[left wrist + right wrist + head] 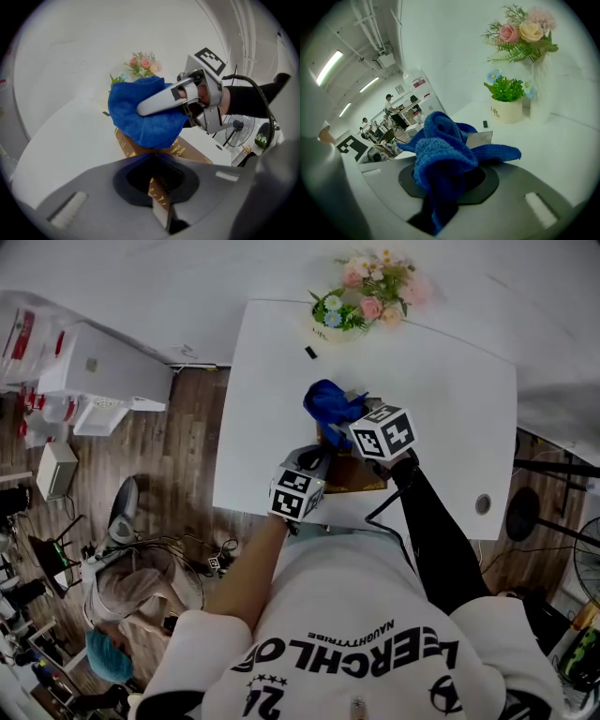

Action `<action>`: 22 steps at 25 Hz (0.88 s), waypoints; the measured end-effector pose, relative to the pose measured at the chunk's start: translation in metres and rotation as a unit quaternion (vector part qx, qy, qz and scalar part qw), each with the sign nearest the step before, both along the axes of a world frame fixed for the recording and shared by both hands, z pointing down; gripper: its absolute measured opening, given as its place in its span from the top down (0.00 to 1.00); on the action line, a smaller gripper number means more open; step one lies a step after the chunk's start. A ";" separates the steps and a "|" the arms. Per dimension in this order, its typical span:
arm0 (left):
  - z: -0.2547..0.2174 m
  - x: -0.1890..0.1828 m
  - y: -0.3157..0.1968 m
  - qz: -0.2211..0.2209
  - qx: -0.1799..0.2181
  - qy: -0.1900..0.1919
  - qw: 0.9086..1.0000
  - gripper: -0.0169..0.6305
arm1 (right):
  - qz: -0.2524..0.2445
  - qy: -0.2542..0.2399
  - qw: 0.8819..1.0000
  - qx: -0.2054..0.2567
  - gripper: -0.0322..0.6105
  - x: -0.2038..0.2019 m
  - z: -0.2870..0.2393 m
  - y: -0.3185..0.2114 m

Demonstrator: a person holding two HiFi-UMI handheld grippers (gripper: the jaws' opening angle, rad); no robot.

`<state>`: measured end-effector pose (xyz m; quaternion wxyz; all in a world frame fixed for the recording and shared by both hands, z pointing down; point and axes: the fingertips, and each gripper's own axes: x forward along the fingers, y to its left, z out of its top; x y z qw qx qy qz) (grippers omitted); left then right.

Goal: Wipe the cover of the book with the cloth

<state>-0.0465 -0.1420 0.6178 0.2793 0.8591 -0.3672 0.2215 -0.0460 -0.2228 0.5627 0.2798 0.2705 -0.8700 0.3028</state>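
A brown book (364,476) with gold print lies on the white table (450,399) near its front edge. My left gripper (317,463) is at the book's near left edge, and in the left gripper view the book (190,152) runs in between its closed jaws (158,197). My right gripper (343,418) is shut on a bunched blue cloth (330,403). The cloth (145,117) hangs over the book's far part, and its lower folds seem to touch the cover. In the right gripper view the cloth (443,154) fills the jaws (440,192) and hides the book.
A small pot of greenery (506,105) and a vase of pink flowers (370,296) stand at the table's far edge, with a small black object (310,352) nearby. A cable hole (483,504) sits at the right front. Shelves and clutter cover the floor to the left.
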 end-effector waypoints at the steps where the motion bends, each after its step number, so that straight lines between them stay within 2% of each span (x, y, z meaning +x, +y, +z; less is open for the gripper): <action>1: 0.000 0.000 0.000 0.000 -0.001 0.001 1.000 0.89 | 0.001 0.000 1.000 0.000 0.80 0.000 0.001 0.000; 5: -0.005 0.002 0.001 -0.003 -0.010 0.008 1.000 0.89 | 0.010 0.010 1.000 0.002 0.80 0.002 0.002 0.002; 10: -0.001 0.000 0.002 -0.003 -0.001 -0.025 1.000 0.89 | 0.030 0.043 0.998 0.018 0.80 0.014 0.004 0.000; 16: 0.000 -0.002 0.002 -0.025 -0.001 -0.039 0.999 0.89 | 0.053 0.053 0.997 0.005 0.80 0.039 0.011 0.002; 22: -0.001 -0.002 0.001 -0.029 -0.005 -0.030 0.999 0.89 | 0.085 0.062 0.994 -0.006 0.80 0.072 0.017 0.005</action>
